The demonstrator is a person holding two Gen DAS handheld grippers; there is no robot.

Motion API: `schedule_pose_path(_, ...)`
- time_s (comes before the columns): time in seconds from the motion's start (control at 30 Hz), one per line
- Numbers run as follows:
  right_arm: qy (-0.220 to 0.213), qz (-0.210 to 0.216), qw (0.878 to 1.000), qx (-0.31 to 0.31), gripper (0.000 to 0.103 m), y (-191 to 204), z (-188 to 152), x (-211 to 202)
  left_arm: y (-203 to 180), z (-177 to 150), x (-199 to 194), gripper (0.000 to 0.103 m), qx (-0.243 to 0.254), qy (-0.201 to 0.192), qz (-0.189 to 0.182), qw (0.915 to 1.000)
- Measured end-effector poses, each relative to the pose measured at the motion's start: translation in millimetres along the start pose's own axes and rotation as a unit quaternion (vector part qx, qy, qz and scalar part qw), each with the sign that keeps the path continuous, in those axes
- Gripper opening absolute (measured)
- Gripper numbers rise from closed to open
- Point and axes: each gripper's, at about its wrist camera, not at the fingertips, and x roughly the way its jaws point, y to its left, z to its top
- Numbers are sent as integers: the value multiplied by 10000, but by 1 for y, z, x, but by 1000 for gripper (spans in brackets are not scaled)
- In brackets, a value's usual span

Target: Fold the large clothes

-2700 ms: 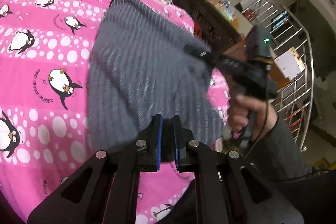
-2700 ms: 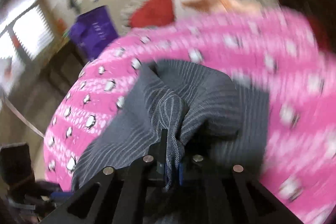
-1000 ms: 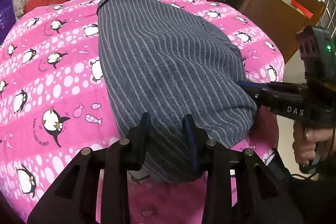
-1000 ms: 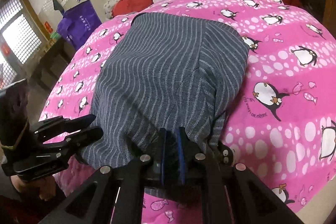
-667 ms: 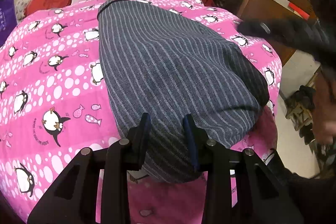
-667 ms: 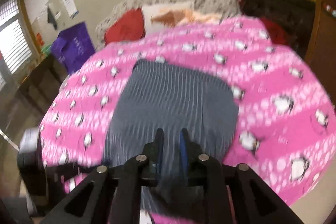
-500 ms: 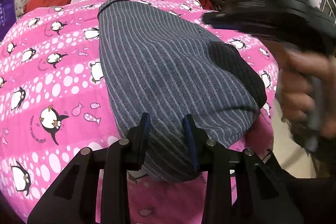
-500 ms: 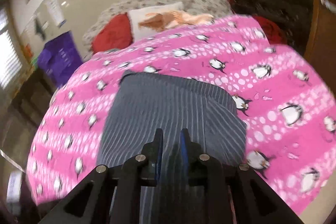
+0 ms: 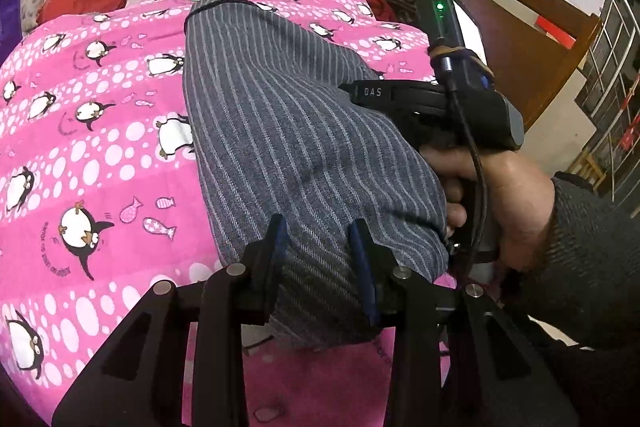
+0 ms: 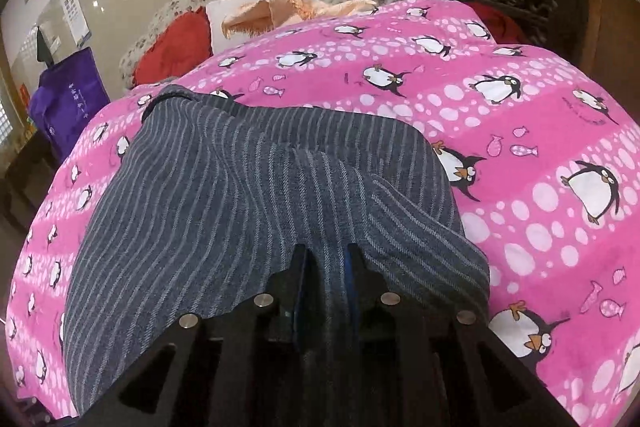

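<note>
Ahead of both sets of fingers, the bed point(image 10: 520, 131) spreads under its pink penguin quilt, with the folded striped grey garment point(image 9: 280, 131) lying lengthwise on it, its near end hanging over the bed's edge toward the person. Beyond the garment's far end sit the red cushion point(image 10: 176, 43) and the white pillow point(image 10: 256, 11).

The left gripper point(image 9: 320, 247) holds its fingers moderately apart, straddling the near hem; cloth lies between them, but they do not appear to press on it. The right gripper point(image 10: 326, 267) has its fingers narrow, having just been opening a little, with a strip of the striped fabric in the gap; whether they actually pinch it cannot be told. In the left wrist view the right hand point(image 9: 504, 203) sits just to the right of the left fingers, beside the garment's right edge.

The next fold probably starts from this near end. To do it well, both pairs of fingers should close on all layers at matching points near the two corners, lift level together, and carry the hem straight toward the far edge so the stripes stay aligned
</note>
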Motion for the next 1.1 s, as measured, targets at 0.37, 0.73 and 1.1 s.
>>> schedule_pose_path(0.37, 33, 111, 9997, 193, 19, -5, 2, -2, 17, 57, -42, 32, -352, -729, 110, 9967)
schedule_pose_path(0.73, -42, -488, 9971, 575, 45, -8, 83, -16, 89, 180, 65, 33, -2939, -410, 1214, 9472)
schedule_pose_path(1.1, 518, -31, 9969, 591, 50, -38, 59, 57, 90, 145, 116, 42, -2337, -389, 1463, 9605)
